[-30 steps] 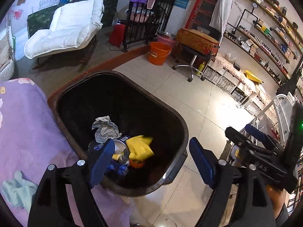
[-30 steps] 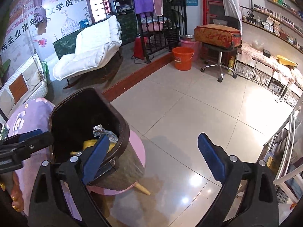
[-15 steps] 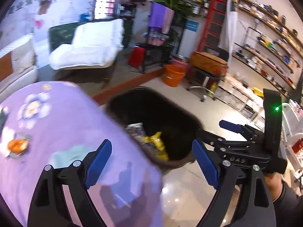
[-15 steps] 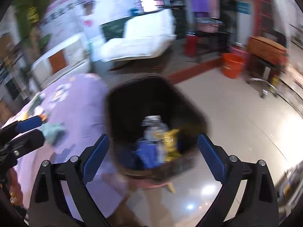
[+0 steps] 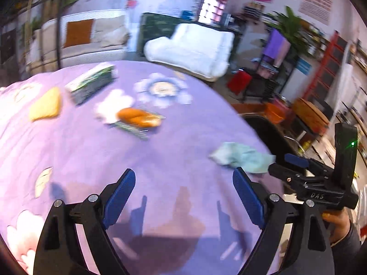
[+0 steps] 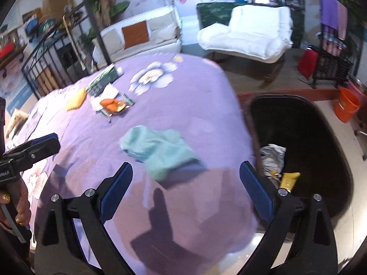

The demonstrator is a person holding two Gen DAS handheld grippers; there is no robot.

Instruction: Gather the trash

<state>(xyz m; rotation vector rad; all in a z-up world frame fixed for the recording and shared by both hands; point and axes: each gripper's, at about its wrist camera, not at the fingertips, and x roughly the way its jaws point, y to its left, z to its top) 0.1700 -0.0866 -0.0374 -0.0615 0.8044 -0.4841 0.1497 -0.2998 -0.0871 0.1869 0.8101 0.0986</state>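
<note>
My left gripper (image 5: 183,183) is open and empty above the purple tablecloth (image 5: 91,151). My right gripper (image 6: 185,176) is open and empty, just short of a crumpled mint-green cloth (image 6: 158,147), which also shows in the left wrist view (image 5: 240,157). Farther on lie an orange peel on a wrapper (image 5: 137,117), a yellow piece (image 5: 45,104) and a green box (image 5: 91,84). The black bin (image 6: 318,142) stands right of the table and holds grey paper (image 6: 273,154) and a yellow wrapper (image 6: 290,180).
A white lounger (image 6: 250,34) and a sofa (image 6: 140,34) stand beyond the table. An orange bucket (image 6: 346,107) is on the tiled floor behind the bin. The table edge runs close to the bin's rim.
Both grippers have swung left from over the bin to over the table. The cloth and the table's litter have come into view. Both stay open.
</note>
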